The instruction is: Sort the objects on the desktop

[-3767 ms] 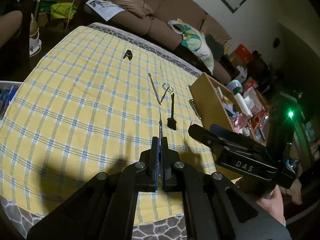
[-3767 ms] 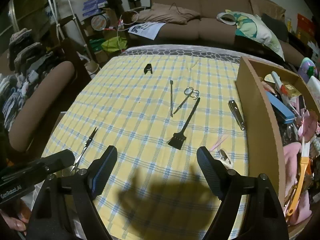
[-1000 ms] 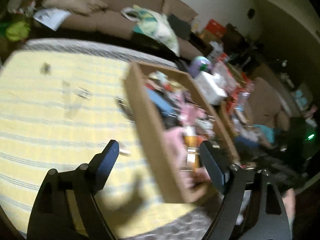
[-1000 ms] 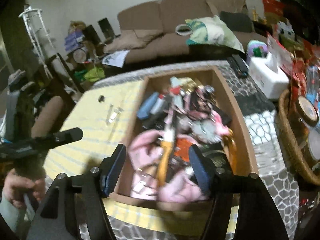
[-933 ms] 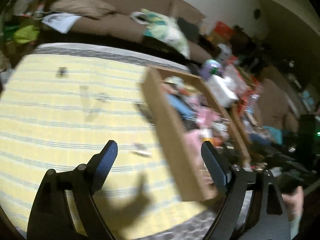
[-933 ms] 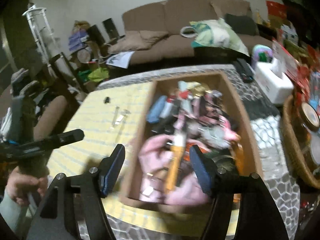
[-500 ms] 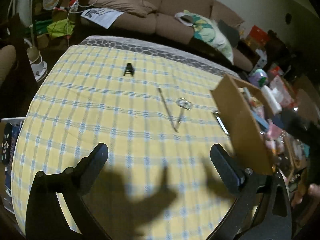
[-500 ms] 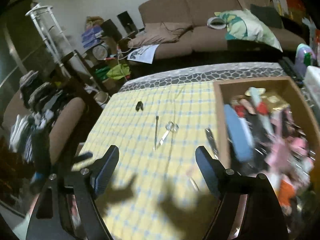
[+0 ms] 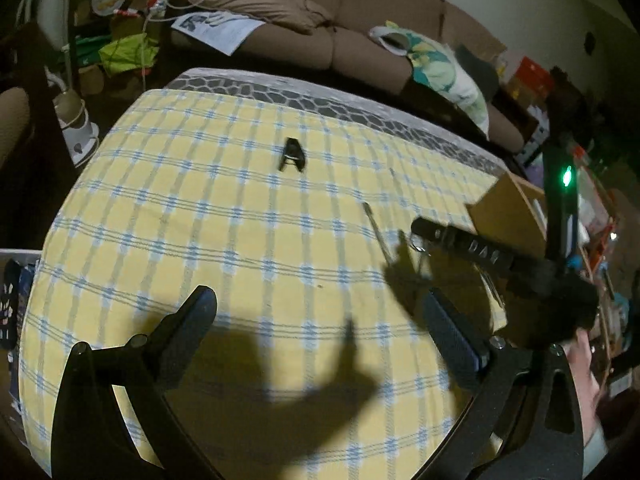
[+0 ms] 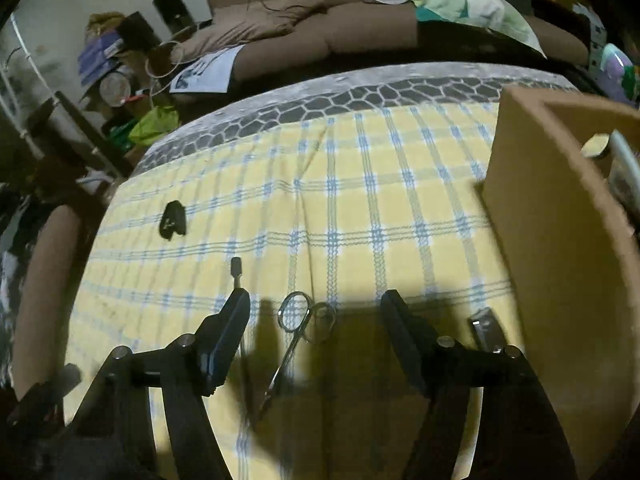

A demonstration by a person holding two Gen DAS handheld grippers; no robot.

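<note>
Your right hand-held gripper (image 10: 316, 312) hangs low over the yellow checked table (image 10: 360, 200), fingers spread wide, nothing between them. The small scissors (image 10: 294, 332) lie directly in that gap, loops pointing away from you, blades running back under the gripper. A thin metal rod (image 10: 236, 270) sits just beside the left finger, its lower length hidden behind it. Nail clippers (image 10: 486, 330) lie just past the right finger, close to the brown box wall (image 10: 552, 260). That box stands tall on the right of the table; its contents are mostly out of sight from here. A black clip (image 10: 173, 220) rests well apart, far left.

Your left hand-held gripper (image 9: 320, 316) is also wide open and holds nothing, above bare cloth with heavy shadow under it. In its view the right gripper's body crosses in front of the scissors and the box (image 9: 508, 216), hiding most of both. The rod (image 9: 378, 236) shows partly; the black clip (image 9: 293, 155) lies alone farther up the cloth. A sofa (image 9: 320, 36) and floor clutter sit beyond the table.
</note>
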